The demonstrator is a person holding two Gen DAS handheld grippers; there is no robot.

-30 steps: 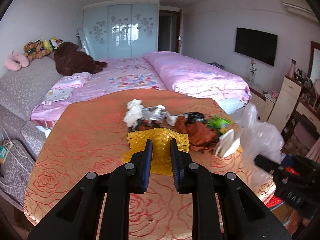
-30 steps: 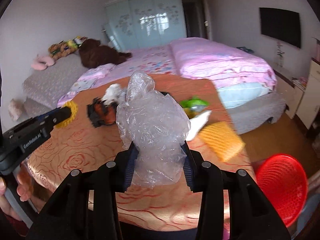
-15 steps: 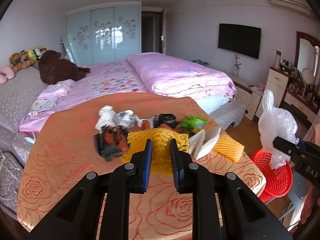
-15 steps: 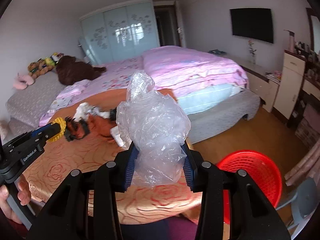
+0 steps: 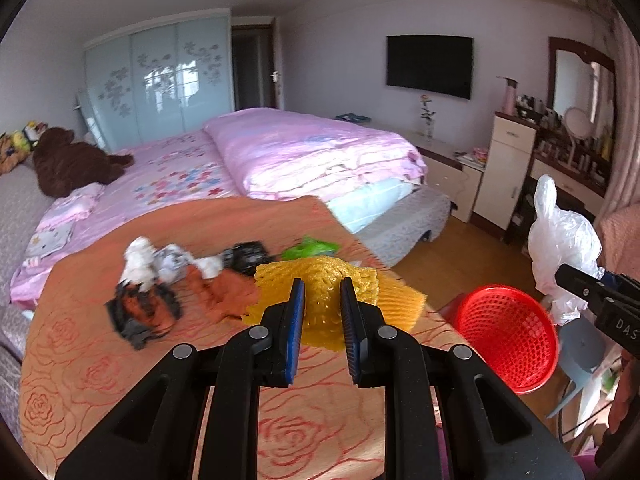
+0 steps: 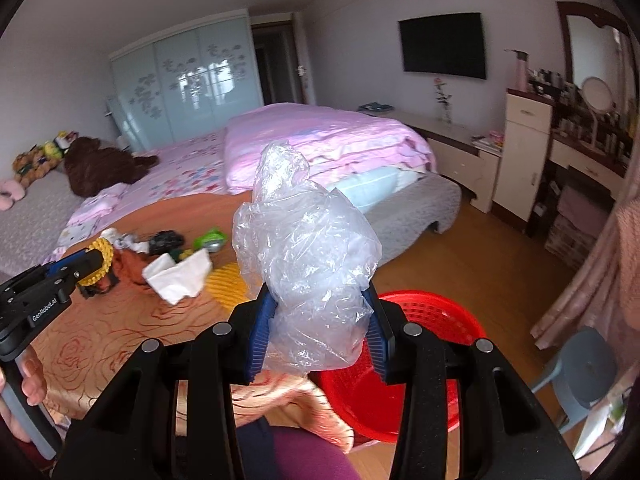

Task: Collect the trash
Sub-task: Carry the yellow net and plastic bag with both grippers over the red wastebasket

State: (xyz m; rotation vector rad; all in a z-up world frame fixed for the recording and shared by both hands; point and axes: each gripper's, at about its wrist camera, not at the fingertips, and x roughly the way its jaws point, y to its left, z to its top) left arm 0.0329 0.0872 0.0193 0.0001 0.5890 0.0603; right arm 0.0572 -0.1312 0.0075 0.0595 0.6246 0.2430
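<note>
The table [image 5: 100, 364] under its orange rose-patterned cloth serves as landmark; it stands at the foot of the pink bed [image 5: 280, 152]. Off the table's right corner, lower and on the floor side, sits the red mesh basket [image 5: 508, 336], judged the receptacle for the trash.

Loose trash lies in a cluster on the far half of the table: a rust-coloured rag, a dark wrapper, white crumpled paper [image 5: 140, 260], a green scrap [image 5: 310, 246] and a white tissue [image 6: 176, 276].

The right gripper [image 6: 318, 326] is clamped on a crumpled clear plastic bag [image 6: 308, 248], held just above the basket's near rim. The bag is judged very light, limp and slippery; a grip across the bunched middle, as now, is soundest.

The left gripper [image 5: 322, 312] is clenched on a yellow foam fruit net [image 5: 320, 284], held over the table's right edge, short of the basket. The net is judged light, springy and easily crushed; pinching its gathered centre holds it.
</note>
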